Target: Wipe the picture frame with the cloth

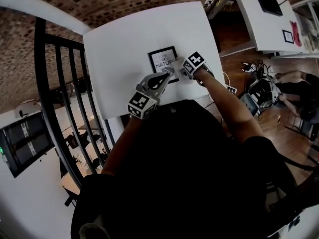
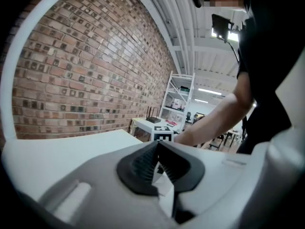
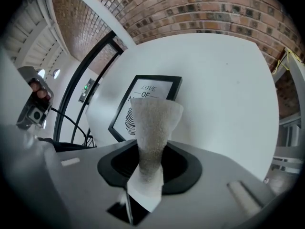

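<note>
A black picture frame (image 1: 162,59) with a white print lies flat on the white table (image 1: 124,39). My right gripper (image 1: 182,69) is at the frame's right lower corner, shut on a pale cloth (image 1: 176,65). In the right gripper view the cloth (image 3: 155,120) fans up out of the shut gripper (image 3: 151,152) and hangs over the near edge of the frame (image 3: 143,97). My left gripper (image 1: 167,73) rests at the frame's lower edge. In its own view that gripper (image 2: 157,149) has its jaws together with nothing sticking out, and the frame is hidden.
A black metal railing (image 1: 60,93) runs along the table's left side. A second white table (image 1: 259,26) with a router (image 1: 269,3) stands at the right. Chairs and cables (image 1: 259,91) sit on the wooden floor. A brick wall (image 2: 86,70) lies beyond the table.
</note>
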Demonstrator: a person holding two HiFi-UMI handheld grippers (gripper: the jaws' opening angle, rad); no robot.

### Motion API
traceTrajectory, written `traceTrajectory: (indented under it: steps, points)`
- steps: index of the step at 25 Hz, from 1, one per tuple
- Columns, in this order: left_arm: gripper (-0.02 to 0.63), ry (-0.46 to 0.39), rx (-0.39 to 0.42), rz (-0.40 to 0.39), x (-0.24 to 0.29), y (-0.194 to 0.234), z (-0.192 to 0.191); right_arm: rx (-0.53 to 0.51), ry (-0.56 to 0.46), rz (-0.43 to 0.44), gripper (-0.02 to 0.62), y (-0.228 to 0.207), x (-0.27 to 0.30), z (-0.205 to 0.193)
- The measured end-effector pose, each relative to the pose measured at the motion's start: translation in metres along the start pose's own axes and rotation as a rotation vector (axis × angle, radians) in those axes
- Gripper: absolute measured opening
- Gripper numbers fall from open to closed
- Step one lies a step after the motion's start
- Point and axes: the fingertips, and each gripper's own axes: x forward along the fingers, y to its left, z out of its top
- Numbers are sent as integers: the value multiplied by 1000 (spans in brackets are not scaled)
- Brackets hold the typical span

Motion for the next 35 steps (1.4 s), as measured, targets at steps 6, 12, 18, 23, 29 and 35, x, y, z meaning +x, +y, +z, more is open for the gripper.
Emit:
traceTrajectory:
  steps: [6, 12, 18, 23, 29, 35]
  points:
    - [0, 4, 12, -19, 1, -6, -2, -16, 28, -2, 123, 12, 7, -29]
    - [0, 13, 16, -17, -3, -8, -5, 11, 23, 34, 121, 20, 11, -53]
    - [0, 26, 13, 0, -15, -8, -11, 13, -42, 85, 118, 34, 6, -63]
    - [0, 22, 3, 45, -26, -1, -15, -38, -323, 145, 117, 55, -29, -24]
    - [0, -11, 12, 97, -40, 13, 3, -135, -693, 188, 115, 89, -117, 41]
    - [0, -92, 30, 119, -49, 8, 36, -404, -958, 165, 112, 132, -209, 56]
